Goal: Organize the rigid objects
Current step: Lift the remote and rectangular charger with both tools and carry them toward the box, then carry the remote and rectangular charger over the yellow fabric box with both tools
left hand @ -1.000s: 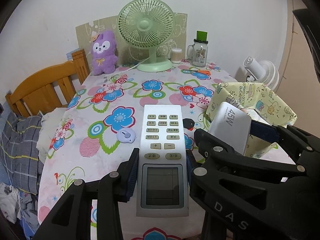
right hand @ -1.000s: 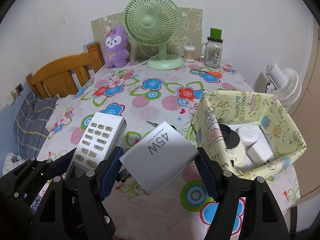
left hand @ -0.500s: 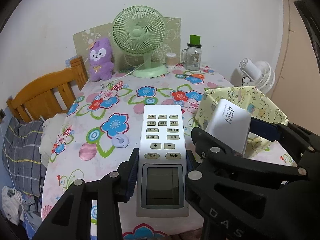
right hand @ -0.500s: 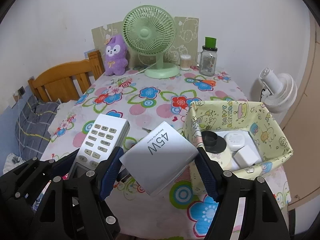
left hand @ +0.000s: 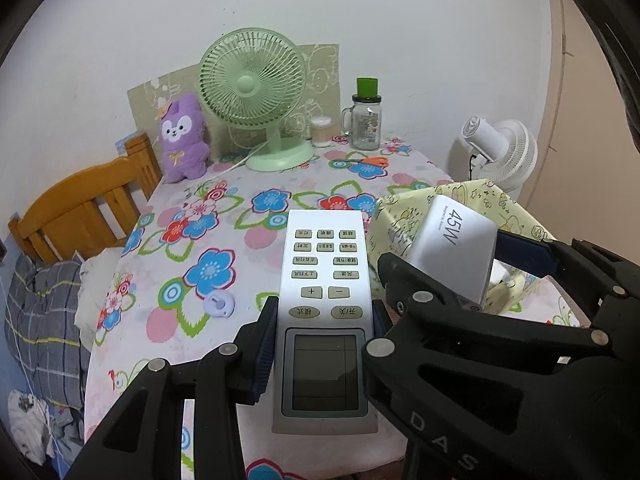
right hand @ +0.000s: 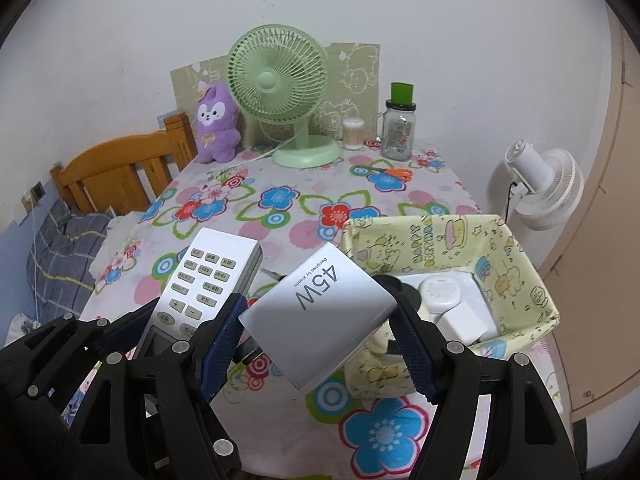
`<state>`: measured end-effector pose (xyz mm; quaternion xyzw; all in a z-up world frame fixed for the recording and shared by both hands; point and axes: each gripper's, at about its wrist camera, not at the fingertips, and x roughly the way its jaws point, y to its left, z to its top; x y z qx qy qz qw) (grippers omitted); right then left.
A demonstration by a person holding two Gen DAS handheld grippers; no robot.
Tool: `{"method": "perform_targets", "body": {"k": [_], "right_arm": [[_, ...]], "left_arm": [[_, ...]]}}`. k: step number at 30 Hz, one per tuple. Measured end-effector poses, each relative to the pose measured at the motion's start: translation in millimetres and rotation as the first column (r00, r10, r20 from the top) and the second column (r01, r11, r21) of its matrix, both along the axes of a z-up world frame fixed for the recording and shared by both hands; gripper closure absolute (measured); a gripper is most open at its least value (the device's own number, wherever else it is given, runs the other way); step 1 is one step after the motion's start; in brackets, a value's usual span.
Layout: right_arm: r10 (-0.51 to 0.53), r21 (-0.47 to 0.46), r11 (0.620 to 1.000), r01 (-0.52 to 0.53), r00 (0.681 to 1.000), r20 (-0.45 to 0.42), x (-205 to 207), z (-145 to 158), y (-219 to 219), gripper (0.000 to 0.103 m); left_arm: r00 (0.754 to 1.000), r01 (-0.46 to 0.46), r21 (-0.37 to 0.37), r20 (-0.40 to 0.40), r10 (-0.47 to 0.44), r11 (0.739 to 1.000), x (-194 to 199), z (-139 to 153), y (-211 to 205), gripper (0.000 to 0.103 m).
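Above the near edge of the floral tablecloth (left hand: 224,240), both grippers hang clear of the surface, each loaded.

Left gripper (left hand: 324,344): jaws narrow, blue pads pressed on the long sides of the white remote control (left hand: 325,312), at the level of its display. Remote points away toward the green desk fan (left hand: 256,92), keypad up, not touching the cloth.

Right gripper (right hand: 320,332): jaws about half wide, pads clamped on opposite faces of the white 45W charger (right hand: 320,312). Charger is tilted, printed face up, just left of the yellow fabric basket (right hand: 516,248) and partly overlapping its near left corner in the right wrist view.

Basket contents: a round white device, a white block, a dark round item; the last is mostly hidden behind the charger and right finger, identity unclear. Charger prongs largely hidden under its body. A small lilac object (left hand: 219,305) lies on the cloth left of the remote; cannot tell what it is. Orange-handled scissors (right hand: 394,173) lie beyond the basket, toward the fan.

Versus one second earlier: both grips unchanged, same objects in the jaws. Table appears lower and further off in both views, more of its near edge showing; both grippers have risen and pulled back from the fan.
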<state>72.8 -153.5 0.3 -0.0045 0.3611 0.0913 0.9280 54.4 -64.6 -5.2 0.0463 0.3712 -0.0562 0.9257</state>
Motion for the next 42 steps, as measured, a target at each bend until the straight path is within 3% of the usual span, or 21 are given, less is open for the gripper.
{"method": "perform_targets", "body": {"k": [20, 42], "right_arm": [[-0.096, 0.006, 0.995, 0.096, 0.995, -0.008, 26, 0, -58, 0.028], [-0.192, 0.010, 0.981, 0.193, 0.979, -0.073, 59, -27, -115, 0.028]], "left_arm": [[0.994, 0.106, 0.011, -0.001, -0.106, 0.994, 31, 0, -56, 0.058], [0.973, 0.222, 0.015, -0.066, -0.221, 0.975, 68, -23, -111, 0.058]]}}
